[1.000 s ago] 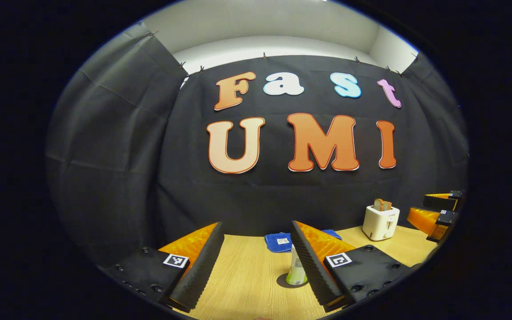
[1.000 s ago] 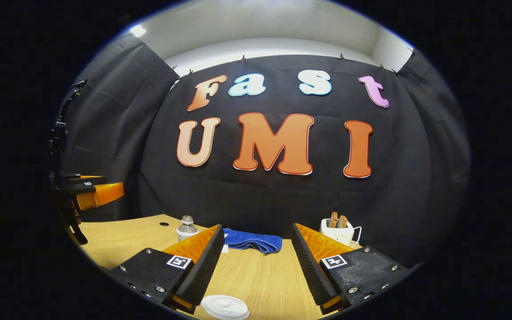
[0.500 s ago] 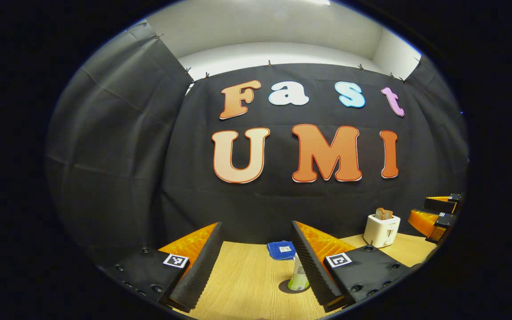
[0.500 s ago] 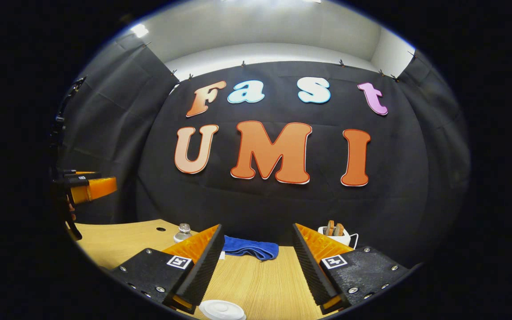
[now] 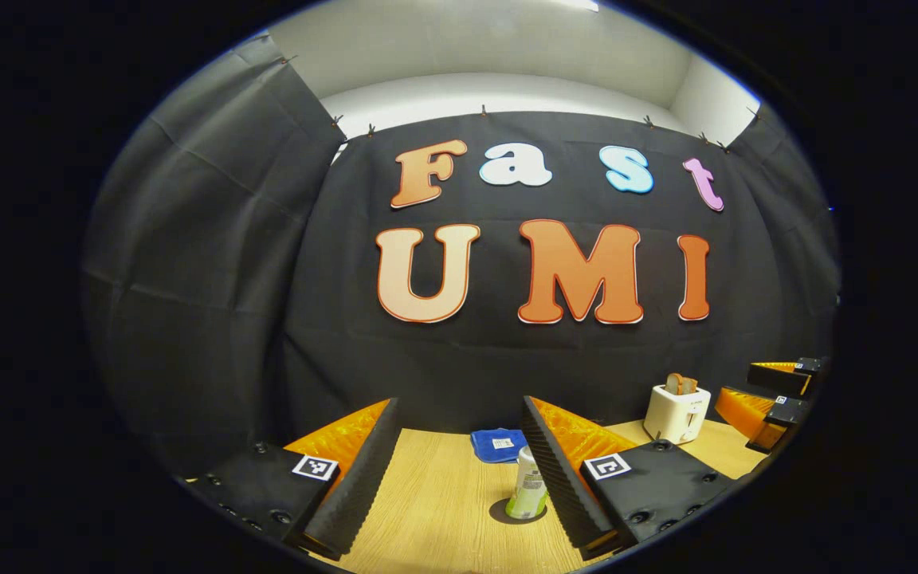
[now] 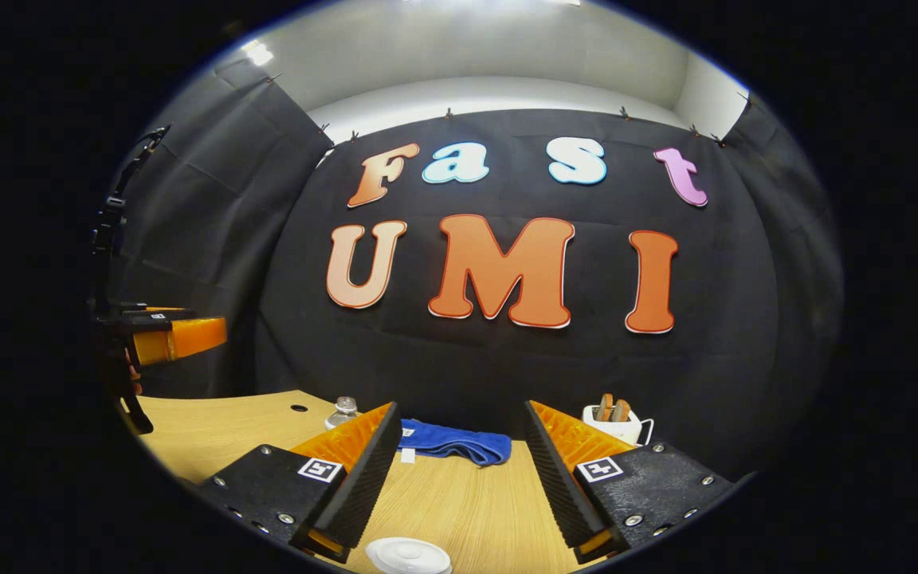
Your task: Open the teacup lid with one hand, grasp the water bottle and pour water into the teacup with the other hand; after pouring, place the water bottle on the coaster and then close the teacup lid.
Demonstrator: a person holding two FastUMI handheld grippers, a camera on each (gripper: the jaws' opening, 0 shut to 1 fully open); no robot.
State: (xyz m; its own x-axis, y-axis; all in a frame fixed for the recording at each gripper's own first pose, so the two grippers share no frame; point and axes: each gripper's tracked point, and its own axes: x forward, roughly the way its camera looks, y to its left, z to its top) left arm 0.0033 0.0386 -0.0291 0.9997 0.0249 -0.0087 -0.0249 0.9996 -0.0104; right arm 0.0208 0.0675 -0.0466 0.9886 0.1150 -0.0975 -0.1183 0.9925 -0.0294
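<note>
In the left gripper view the water bottle, with a pale and green label, stands upright on a dark round coaster. It is just inside the right finger of my open left gripper, which holds nothing. My right gripper is open too, with nothing between its fingers. Below it, at the frame's bottom edge, lies the white round teacup lid; whatever is under the lid is hidden. The bottle's cap peeks over the right gripper's left finger.
A blue cloth lies at the back of the wooden table. A white toaster with bread stands back right. The right gripper hovers at far right, the left gripper at far left.
Both views have drifted slightly. In the left gripper view the bottle now shows more fully beside the right finger. Both grippers stay open and hold nothing.
</note>
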